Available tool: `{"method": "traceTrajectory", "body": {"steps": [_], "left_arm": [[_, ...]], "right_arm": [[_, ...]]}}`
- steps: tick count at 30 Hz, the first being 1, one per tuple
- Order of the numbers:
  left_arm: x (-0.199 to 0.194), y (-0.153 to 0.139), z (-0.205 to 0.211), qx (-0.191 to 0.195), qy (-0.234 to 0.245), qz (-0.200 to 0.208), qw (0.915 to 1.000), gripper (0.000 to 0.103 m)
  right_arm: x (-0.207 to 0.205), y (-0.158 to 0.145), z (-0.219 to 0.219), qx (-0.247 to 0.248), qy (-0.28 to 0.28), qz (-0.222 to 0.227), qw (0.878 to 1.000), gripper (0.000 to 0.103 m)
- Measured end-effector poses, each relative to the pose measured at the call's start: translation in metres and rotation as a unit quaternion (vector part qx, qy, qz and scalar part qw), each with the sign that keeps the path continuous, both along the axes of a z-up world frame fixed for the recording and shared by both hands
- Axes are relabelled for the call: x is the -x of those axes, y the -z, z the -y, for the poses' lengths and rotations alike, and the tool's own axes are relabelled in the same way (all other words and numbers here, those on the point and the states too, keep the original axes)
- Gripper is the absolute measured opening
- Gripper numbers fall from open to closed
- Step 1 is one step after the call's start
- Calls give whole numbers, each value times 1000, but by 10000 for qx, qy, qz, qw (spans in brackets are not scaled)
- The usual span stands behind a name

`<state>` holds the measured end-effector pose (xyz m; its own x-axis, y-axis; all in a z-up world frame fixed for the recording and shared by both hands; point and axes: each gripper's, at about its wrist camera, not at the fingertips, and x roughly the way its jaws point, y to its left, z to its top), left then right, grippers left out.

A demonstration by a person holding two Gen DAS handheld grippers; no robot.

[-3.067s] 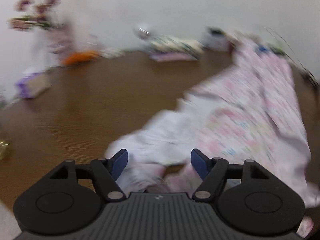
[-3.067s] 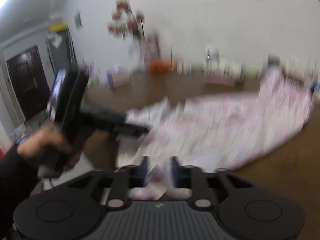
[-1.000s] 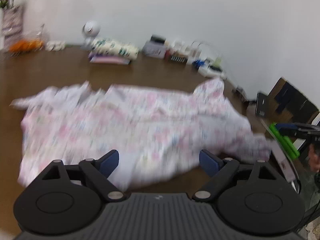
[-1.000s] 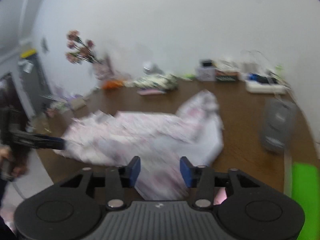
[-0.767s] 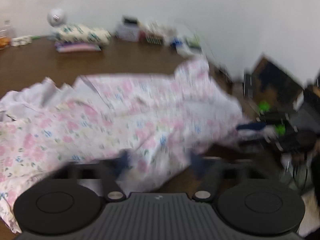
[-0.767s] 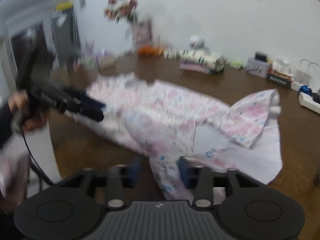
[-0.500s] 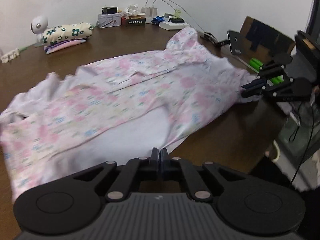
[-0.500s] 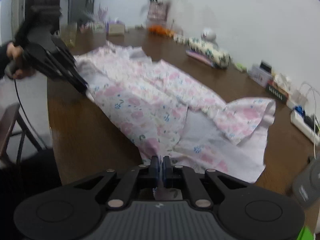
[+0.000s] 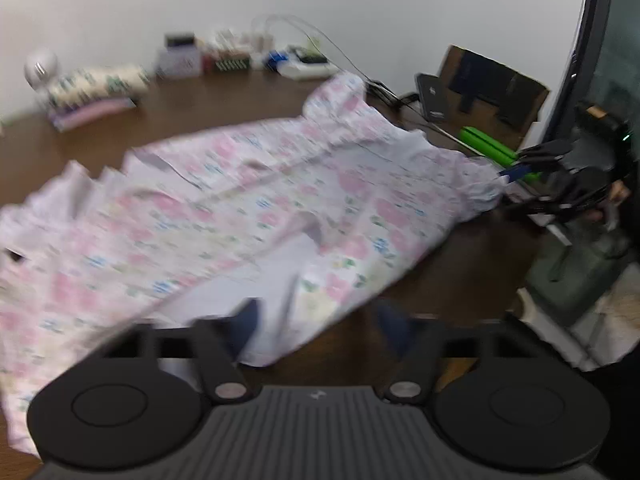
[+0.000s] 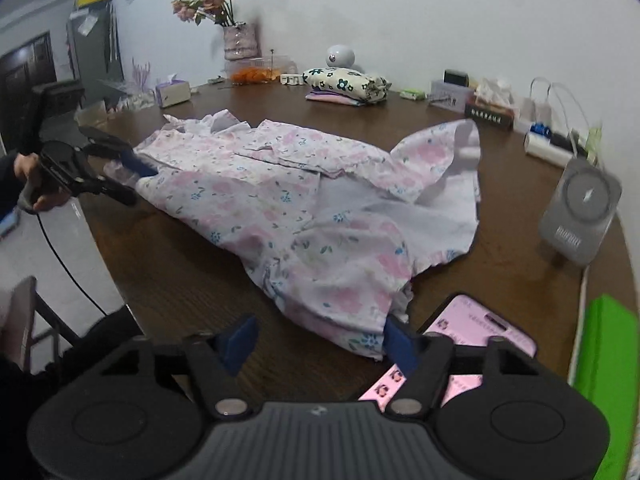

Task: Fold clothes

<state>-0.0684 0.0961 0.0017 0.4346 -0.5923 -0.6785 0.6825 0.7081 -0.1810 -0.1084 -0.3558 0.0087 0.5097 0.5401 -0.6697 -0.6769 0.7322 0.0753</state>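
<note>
Jaws opening: left gripper (image 9: 316, 320), right gripper (image 10: 320, 340), perhaps clear of garment (image 10: 304, 200).

The pink floral garment (image 10: 304, 200) lies spread, rumpled, across my brown table (image 10: 180, 264), hem near me.

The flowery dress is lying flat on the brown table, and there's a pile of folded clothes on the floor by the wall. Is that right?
Nearly. The flowery dress does lie spread on the brown table, but the pile of folded clothes is not on the floor. It sits on that same table, at its far edge by the wall. The right wrist view shows this clearly.
</note>
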Motion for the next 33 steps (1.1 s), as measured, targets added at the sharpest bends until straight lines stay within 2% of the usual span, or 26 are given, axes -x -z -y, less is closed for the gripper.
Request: {"method": "traceTrajectory", "body": {"steps": [1,3,6,9,11,12,13,16,17,18,20,22,24,26,29,33], "left_arm": [[1,0,0,31,85,2,10000,4],[9,-1,2,-89,218,191,9995,2],[19,-4,-3,-269,268,458,9982,1],[25,-8,-15,-451,179,571,9972,1],[28,-5,-17,-535,170,464,9973,2],[30,-3,-16,-574,142,403,9974,3],[31,-1,-15,-613,113,342,9975,4],[38,-12,-15,-626,187,372,9972,14],[39,-20,-15,-517,191,420,9976,24],[40,-29,-16,-354,183,483,9980,39],[36,-42,-8,-4,151,606,9980,58],[23,-42,9,206,111,494,9985,60],[6,-30,28,51,-54,254,9997,59],[-5,-16,37,-205,-209,-136,9995,52],[5,-4,25,-149,-240,-380,9989,51],[18,-9,15,-248,-185,-195,9993,53]], "right_arm": [[-3,3,-1,-73,-54,-45,9999,27],[-7,6,-3,-155,-184,-80,9997,6],[-11,6,-5,-99,-317,55,9994,3],[-16,-1,6,-52,-387,61,9992,2],[-14,-3,10,49,-513,-63,9987,2],[-13,-3,11,103,-585,-143,9981,5],[-11,-4,10,189,-672,-210,9973,15],[0,-16,9,188,-983,-104,9949,17],[1,-23,11,32,-1057,-43,9944,17],[2,-30,12,-127,-1099,54,9938,17],[-1,-41,7,-390,-1107,234,9928,18],[-12,-40,-17,-521,-1079,261,9925,19],[-24,-35,-45,-531,-1049,198,9929,19],[-25,-28,-64,-214,-1229,78,9922,19],[-13,-33,-53,-216,-1443,83,9893,20],[1,-57,-24,-477,-1361,263,9892,22]]}}
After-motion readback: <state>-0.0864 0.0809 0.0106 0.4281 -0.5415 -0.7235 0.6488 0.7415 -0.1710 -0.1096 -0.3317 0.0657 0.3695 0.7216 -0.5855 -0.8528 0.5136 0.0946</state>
